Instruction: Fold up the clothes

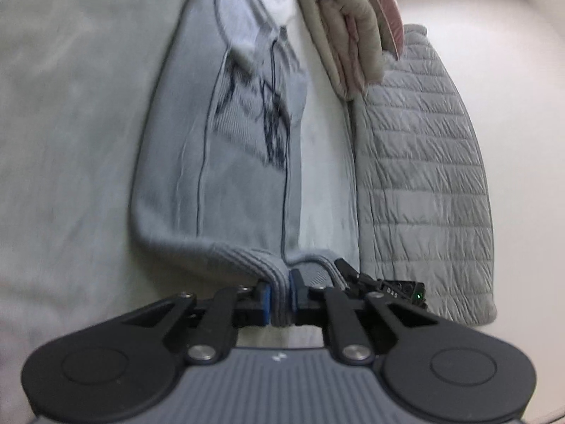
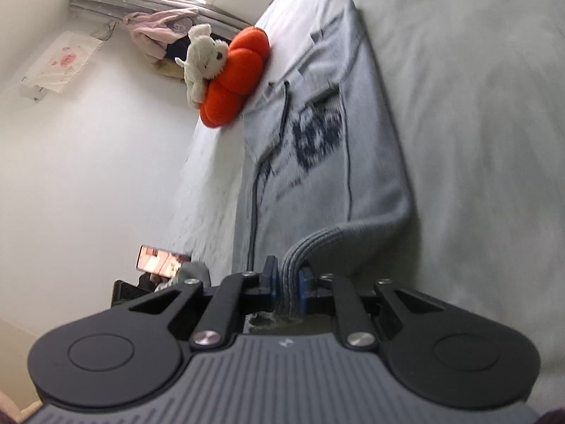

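Observation:
A light grey-blue knit sweater [image 1: 226, 162] with a dark pattern lies stretched lengthwise on the pale bed sheet [image 1: 70, 141]. My left gripper [image 1: 280, 296] is shut on its ribbed hem at the near end. In the right wrist view the same sweater [image 2: 328, 162] runs away from me, and my right gripper [image 2: 287, 282] is shut on another part of the ribbed hem. The tip of the other gripper [image 1: 388, 286] shows just right of my left fingers.
A folded grey quilted jacket [image 1: 423, 176] lies right of the sweater, with a folded cream and pink blanket [image 1: 349, 35] beyond it. A red cushion [image 2: 233, 77] with a white plush toy [image 2: 203, 60] sits at the far bed edge by the wall. A phone [image 2: 159, 259] lies near.

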The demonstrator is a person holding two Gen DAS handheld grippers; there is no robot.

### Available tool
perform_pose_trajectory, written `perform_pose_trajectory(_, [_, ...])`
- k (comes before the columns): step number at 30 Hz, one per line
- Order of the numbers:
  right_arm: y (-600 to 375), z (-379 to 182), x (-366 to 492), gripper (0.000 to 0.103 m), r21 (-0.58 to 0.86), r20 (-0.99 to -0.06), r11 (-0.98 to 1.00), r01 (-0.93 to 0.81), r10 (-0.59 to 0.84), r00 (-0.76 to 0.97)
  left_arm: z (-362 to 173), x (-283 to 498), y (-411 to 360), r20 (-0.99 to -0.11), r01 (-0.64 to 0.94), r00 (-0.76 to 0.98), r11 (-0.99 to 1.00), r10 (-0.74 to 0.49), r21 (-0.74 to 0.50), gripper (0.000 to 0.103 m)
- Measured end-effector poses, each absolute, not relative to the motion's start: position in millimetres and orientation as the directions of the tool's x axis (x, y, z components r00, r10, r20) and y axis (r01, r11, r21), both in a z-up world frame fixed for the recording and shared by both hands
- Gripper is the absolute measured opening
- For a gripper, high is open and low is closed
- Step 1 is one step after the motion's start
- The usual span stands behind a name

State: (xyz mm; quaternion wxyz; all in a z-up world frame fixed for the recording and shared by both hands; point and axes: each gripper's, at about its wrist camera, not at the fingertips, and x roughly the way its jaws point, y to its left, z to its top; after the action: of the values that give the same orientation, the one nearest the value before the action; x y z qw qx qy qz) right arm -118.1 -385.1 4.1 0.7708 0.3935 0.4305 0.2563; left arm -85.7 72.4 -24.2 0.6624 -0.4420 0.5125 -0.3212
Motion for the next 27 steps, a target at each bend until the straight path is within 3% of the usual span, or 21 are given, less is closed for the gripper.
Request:
perform_pose_trajectory(12, [-383.5, -24.7, -44.6, 0.016, 0.814, -0.513, 0.579, 0.040, 0.686, 0.515, -47.5, -18.8, 82.1, -0.467, -0.052, 0.339, 0.480, -0.816, -0.876, 0.010])
perform_pose_trajectory(17, [-392.0, -38.0, -36.7, 0.019, 0.827, -0.509, 0.557, 0.075, 0.686, 0.520, -54.7, -6.8, 94.1, -0.454, -0.058, 0.365, 0.467, -0.813, -0.883, 0.023])
perform_pose_trajectory(20, [-398.9, -35.9, -38.5, 0.022, 0.837, -0.490, 0.542, 0.068, 0.690, 0.533, -48.0, -8.0, 103.5, -0.441, -0.037, 0.396, 0.466, -0.805, -0.884, 0.029])
perform_pose_trajectory(24, [-409.7, -25.3, -42.3, 0.036, 0.845, -0.450, 0.533, 0.036, 0.674, 0.586, -39.2, -8.9, 112.6, -0.434, -0.005, 0.438, 0.480, -0.787, -0.877, 0.031])
perform_pose_trajectory(27, [-416.6, -21.0, -43.3, 0.036, 0.852, -0.422, 0.523, 0.027, 0.656, 0.626, -37.4, -8.9, 112.0, -0.449, 0.014, 0.458, 0.511, -0.767, -0.859, 0.031])
